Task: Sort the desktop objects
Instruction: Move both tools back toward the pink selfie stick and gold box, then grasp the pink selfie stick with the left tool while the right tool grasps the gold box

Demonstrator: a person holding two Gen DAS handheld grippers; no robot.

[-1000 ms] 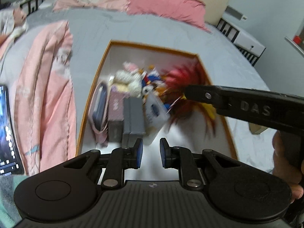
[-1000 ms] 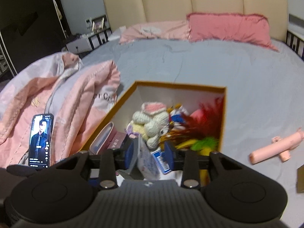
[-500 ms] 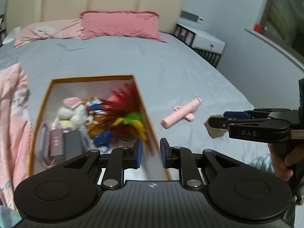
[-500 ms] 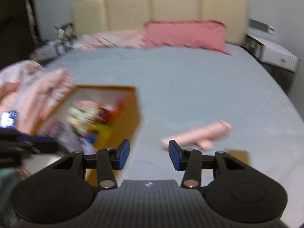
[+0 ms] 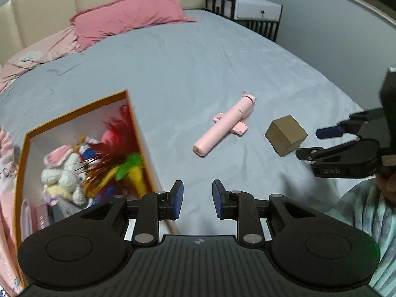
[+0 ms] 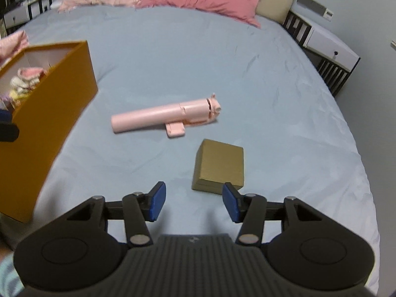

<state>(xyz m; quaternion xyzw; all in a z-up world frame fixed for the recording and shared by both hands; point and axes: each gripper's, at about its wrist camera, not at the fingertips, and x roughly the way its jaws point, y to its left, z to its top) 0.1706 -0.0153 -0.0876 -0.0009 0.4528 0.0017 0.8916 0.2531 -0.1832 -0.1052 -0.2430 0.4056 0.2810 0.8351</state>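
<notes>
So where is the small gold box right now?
The gold box lies on the blue sheet, just ahead of the right gripper, whose empty jaws are opening. The pink stick lies just beyond it; the orange box is farther left.

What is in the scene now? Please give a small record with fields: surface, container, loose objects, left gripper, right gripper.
surface: bed with blue-grey sheet
container: orange box, already holding plush toy and feathers
loose objects: pink selfie stick; small gold box; both lie on the sheet, apart
left gripper: jaws opening, nothing between them
right gripper: jaws opening, empty, just before the gold box
</notes>
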